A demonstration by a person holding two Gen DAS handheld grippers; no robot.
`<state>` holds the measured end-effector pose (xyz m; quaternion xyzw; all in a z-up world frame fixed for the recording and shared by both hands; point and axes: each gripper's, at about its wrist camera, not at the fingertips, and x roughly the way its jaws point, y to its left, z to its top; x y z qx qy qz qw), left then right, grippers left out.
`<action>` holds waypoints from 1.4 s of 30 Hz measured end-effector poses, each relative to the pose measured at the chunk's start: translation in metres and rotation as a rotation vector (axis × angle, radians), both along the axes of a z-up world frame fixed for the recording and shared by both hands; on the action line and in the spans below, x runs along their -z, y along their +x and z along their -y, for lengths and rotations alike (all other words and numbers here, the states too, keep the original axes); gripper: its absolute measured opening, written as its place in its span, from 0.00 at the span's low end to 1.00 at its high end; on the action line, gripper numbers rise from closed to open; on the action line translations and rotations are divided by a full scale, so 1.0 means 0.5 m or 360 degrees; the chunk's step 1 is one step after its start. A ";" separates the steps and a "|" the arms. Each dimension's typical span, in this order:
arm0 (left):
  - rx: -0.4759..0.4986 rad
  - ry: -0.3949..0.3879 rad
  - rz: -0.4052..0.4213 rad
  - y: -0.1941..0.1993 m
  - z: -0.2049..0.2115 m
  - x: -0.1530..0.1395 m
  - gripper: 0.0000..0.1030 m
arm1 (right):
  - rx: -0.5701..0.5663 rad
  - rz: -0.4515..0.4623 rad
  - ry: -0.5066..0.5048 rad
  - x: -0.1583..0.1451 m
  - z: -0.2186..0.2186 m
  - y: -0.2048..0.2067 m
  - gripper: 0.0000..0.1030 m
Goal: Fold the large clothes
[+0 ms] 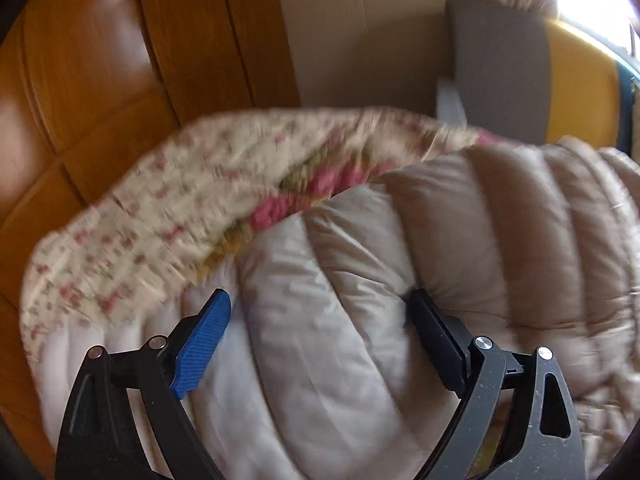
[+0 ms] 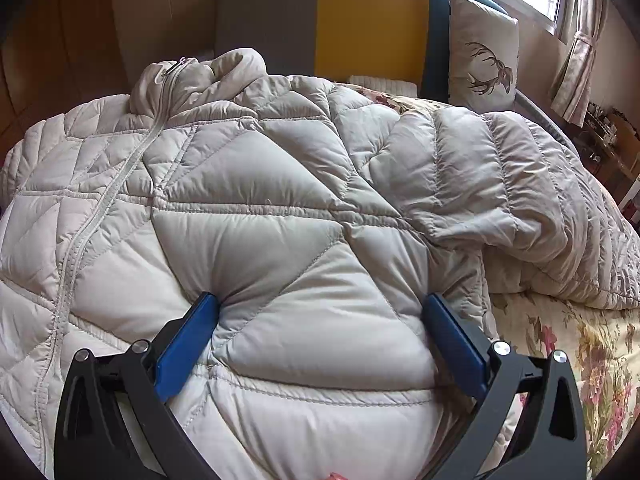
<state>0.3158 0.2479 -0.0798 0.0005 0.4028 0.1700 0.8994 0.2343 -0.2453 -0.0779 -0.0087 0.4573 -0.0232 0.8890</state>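
A large pale beige quilted down jacket [image 2: 248, 184] lies spread over a bed, zipper [image 2: 132, 168] running up its left side to the collar, one sleeve [image 2: 480, 184] folded across at the right. My right gripper [image 2: 320, 308] is open, its blue fingers [image 2: 192, 340] pressed into the puffy fabric near the hem, a bulge of jacket between them. In the left wrist view the jacket [image 1: 320, 320] shows as padded ribs. My left gripper [image 1: 320, 304] is open, both fingers against the fabric. The view is motion-blurred.
A floral bedspread [image 2: 560, 352] covers the bed and shows beside the jacket in the left wrist view [image 1: 160, 208]. A grey, yellow and teal headboard [image 2: 368, 20], a deer-print pillow [image 2: 484, 52] and a window with curtains [image 2: 576, 72] stand behind. A wooden wardrobe [image 1: 100, 60] is at left.
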 end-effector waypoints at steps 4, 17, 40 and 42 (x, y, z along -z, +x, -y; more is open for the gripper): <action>-0.0102 -0.0208 0.0079 -0.023 -0.053 -0.013 0.88 | 0.0001 0.0000 0.0009 0.001 0.004 -0.001 0.98; -0.0806 -0.0900 0.0420 -0.308 -0.229 -0.016 0.68 | 0.0002 0.0012 0.0005 -0.003 0.006 -0.007 0.98; -0.1019 -0.1334 0.0754 -0.303 -0.371 -0.010 0.05 | 0.0029 0.0014 0.0033 -0.010 0.013 -0.020 0.98; -0.1043 -0.1374 0.0814 -0.313 -0.385 -0.035 0.05 | 0.0050 0.0011 0.0033 -0.013 0.014 -0.029 0.98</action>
